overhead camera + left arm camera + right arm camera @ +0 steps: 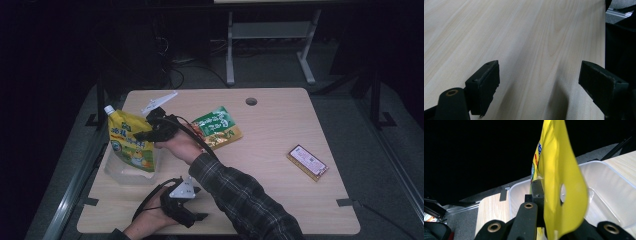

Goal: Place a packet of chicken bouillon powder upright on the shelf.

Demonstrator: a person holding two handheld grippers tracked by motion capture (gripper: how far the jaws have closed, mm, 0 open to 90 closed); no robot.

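Now the right gripper (pixel 150 131), jaws clamped on the yellow pouch (pixel 131 141), holds it over the clear tub (pixel 116 173); next lower and release; the left gripper (pixel 192 216) rests wide open, empty.

Spouted pouch (pixel 131 142) standing in the tub (pixel 116 173) at the tabletop's (pixel 280 125) left edge, snack bag (pixel 217 128) lying mid-table, flat box (pixel 308 162) lying near the right edge.

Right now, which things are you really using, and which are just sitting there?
In use: yellow pouch, clamped in the right gripper; clear tub under it.

Just lying about: green snack packet; pink bar; left gripper, open over the bare table.
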